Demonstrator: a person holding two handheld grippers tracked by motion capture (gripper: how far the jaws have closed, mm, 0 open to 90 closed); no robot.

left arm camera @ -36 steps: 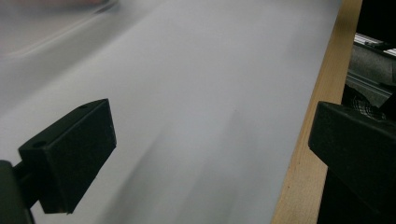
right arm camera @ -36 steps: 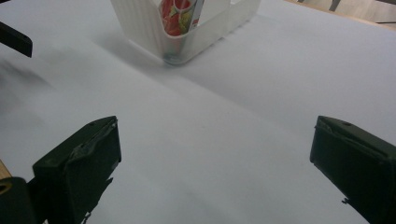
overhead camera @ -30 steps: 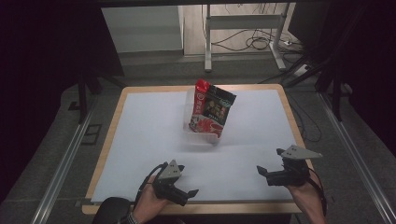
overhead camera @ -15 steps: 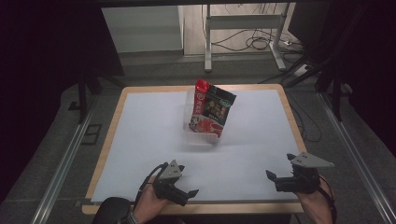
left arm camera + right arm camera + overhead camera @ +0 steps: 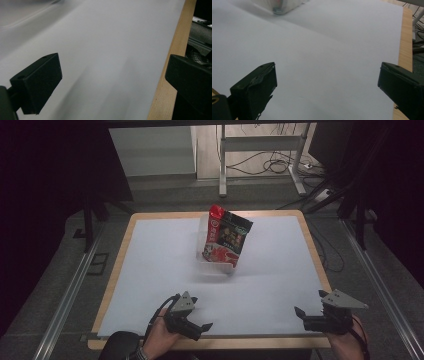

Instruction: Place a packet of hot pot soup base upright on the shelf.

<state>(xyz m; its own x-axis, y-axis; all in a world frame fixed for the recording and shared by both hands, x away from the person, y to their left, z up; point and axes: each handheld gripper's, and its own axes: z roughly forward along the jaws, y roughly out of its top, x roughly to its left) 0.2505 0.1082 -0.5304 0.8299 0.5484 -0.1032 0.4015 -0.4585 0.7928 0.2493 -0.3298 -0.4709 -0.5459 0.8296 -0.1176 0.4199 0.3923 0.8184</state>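
A red and dark snack bag (image 5: 226, 240) stands upright in a clear plastic box (image 5: 216, 265) at the middle of the white table top (image 5: 150, 265). My left gripper (image 5: 200, 329) rests at the near edge, left of centre, open with nothing between its jaws. In the left gripper view the left gripper (image 5: 112, 75) has only the white surface between its wide-apart jaws. My right gripper (image 5: 302, 318) sits at the near right corner, open and empty. The right gripper (image 5: 327, 77) faces the box's corner (image 5: 279, 7) far ahead.
The table has a wooden rim (image 5: 310, 245), which runs beside the left gripper's right jaw (image 5: 170, 75). Metal rails (image 5: 65, 300) flank the table. Behind it stand a desk frame (image 5: 260, 150) and floor cables (image 5: 280, 167).
My right gripper has drawn back toward the near edge and a little to the right. The left gripper, bag and box have not moved.
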